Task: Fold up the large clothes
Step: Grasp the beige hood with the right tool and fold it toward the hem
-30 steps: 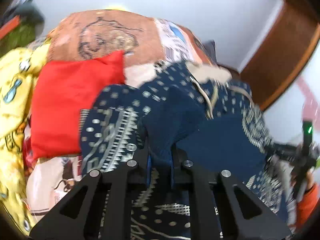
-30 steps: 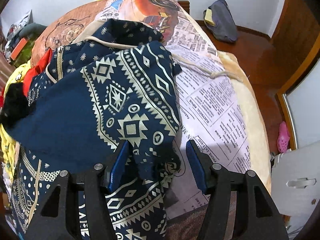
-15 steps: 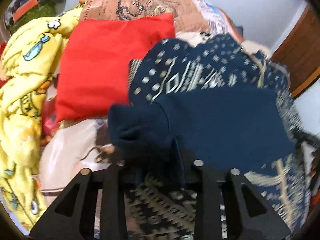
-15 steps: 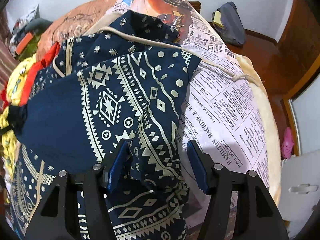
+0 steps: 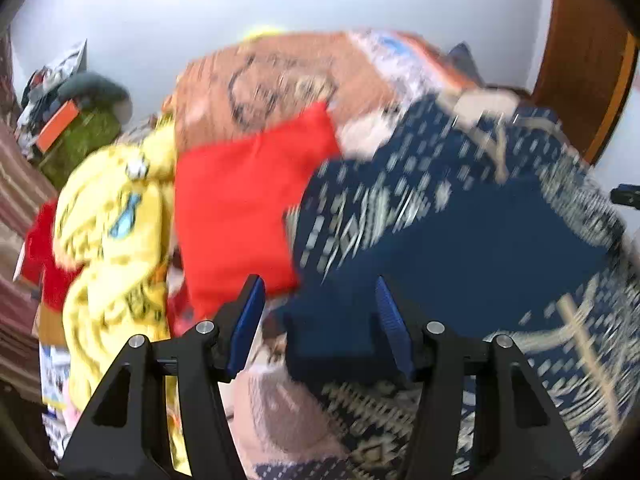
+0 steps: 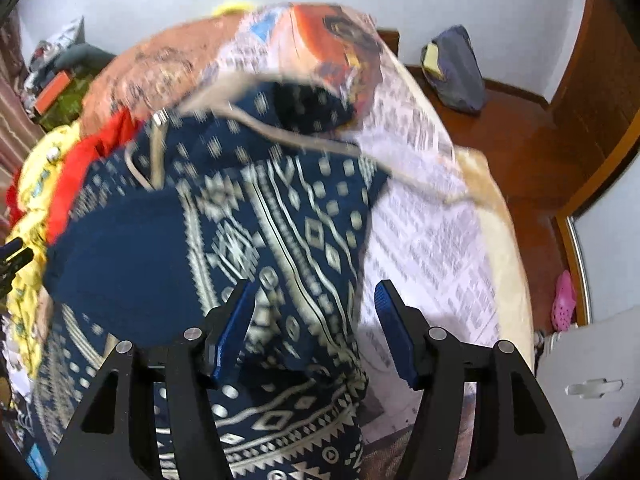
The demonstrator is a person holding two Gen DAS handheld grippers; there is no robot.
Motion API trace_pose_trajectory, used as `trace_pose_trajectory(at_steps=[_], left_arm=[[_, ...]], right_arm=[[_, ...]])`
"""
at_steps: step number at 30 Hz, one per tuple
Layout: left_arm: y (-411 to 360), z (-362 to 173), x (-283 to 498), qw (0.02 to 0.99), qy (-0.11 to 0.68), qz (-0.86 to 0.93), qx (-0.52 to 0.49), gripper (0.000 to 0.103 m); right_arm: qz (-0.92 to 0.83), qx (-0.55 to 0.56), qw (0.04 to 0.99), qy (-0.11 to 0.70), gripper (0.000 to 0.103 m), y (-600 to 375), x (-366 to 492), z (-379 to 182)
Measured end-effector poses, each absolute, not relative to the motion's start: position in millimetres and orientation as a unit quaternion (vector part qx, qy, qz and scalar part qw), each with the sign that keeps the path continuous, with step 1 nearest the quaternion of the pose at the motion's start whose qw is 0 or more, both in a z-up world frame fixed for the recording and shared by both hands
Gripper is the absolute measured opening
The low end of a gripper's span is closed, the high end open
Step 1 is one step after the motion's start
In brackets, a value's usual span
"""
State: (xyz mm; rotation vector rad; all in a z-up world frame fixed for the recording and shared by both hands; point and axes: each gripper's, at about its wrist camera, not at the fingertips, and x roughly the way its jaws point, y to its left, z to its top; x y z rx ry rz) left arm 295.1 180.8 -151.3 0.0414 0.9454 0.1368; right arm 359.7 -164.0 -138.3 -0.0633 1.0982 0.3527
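A navy hooded garment (image 5: 460, 248) with a cream geometric pattern lies on the bed, its plain navy sleeve folded across its front. In the left wrist view my left gripper (image 5: 320, 312) hovers over the sleeve's cuff (image 5: 332, 340). Its jaws are opening, and the cuff lies loose between them, close to the right finger (image 5: 394, 332). In the right wrist view the garment (image 6: 280, 220) fills the middle, hood and drawstring at the top. My right gripper (image 6: 314, 320) stands open above the garment's right edge, its pads clear of the cloth.
A red cushion (image 5: 240, 208) and a yellow printed blanket (image 5: 112, 232) lie left of the garment. The bed cover (image 6: 420, 240) has a newspaper print. On the wooden floor to the right are a grey bag (image 6: 452, 68) and a pink shoe (image 6: 564, 300).
My left gripper carried the navy sleeve across the garment, then opened and let go of its cuff. The right gripper has stayed open and risen a little.
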Motion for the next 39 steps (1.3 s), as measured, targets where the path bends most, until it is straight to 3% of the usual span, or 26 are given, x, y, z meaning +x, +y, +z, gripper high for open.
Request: trace_pose_trajectory(at_steps=[11, 17, 23, 31, 33, 35, 38, 39], left_arm=[[149, -105, 402, 0.908, 0.417, 0.016, -0.028, 0.064], [136, -138, 467, 0.887, 0.459, 0.004, -0.054, 0.063], [117, -182, 522, 0.872, 0.483, -0.005, -0.076, 0.063], [103, -227, 583, 0.855, 0.514, 0.013, -0.066, 0.064], [102, -230, 588, 0.857, 0.511, 0.014, -0.064, 0.057], [99, -230, 589, 0.861, 0.505, 0.005, -0.056, 0.039], [93, -226, 586, 0.87, 0.492, 0.011, -0.02, 0.013], [93, -223, 583, 0.872, 0.489, 0.013, -0.009, 0.011]], right_arm=[[0.197, -0.014, 0.864, 0.463, 0.058, -137, 411, -91], [0.187, 0.005, 0.853, 0.487, 0.059, -129, 452, -114], [0.167, 0.114, 0.818, 0.538, 0.059, -140, 498, -156], [0.16, 0.181, 0.781, 0.575, 0.059, -138, 535, -199], [0.163, 0.181, 0.781, 0.574, 0.059, -136, 538, -204], [0.17, 0.185, 0.78, 0.574, 0.057, -132, 542, -208], [0.188, 0.199, 0.771, 0.575, 0.03, -126, 545, -212], [0.195, 0.201, 0.767, 0.577, 0.019, -122, 546, -212]])
